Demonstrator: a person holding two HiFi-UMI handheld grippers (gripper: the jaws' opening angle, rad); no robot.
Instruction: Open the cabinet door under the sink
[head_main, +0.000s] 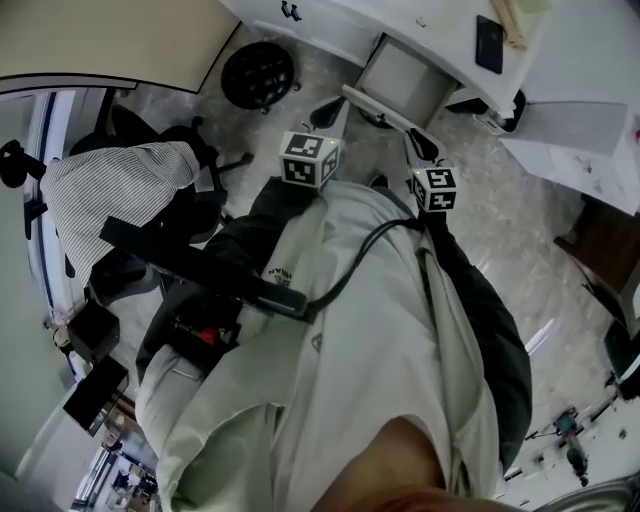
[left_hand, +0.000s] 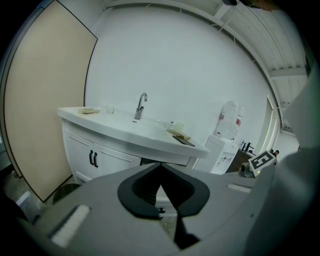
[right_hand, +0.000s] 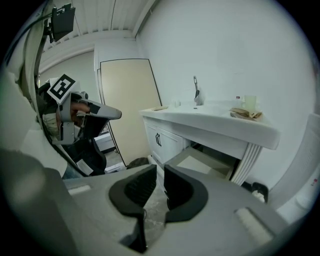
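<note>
Under the sink (right_hand: 215, 125), one cabinet door (right_hand: 200, 161) already stands swung outward, so the task appears essentially complete. The left gripper (left_hand: 160, 169) has its fingers closed together and empty. The right gripper (right_hand: 159, 175) fingers stand slightly apart, holding nothing, clear of the door.

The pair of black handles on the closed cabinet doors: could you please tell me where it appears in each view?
Head view: the black handles sit at the top edge, left of centre.
Left gripper view: lower left, under the counter's left end.
Right gripper view: just left of centre, under the counter's left end.
Shared landmark: the white sink counter, above the handles in both gripper views.
</note>
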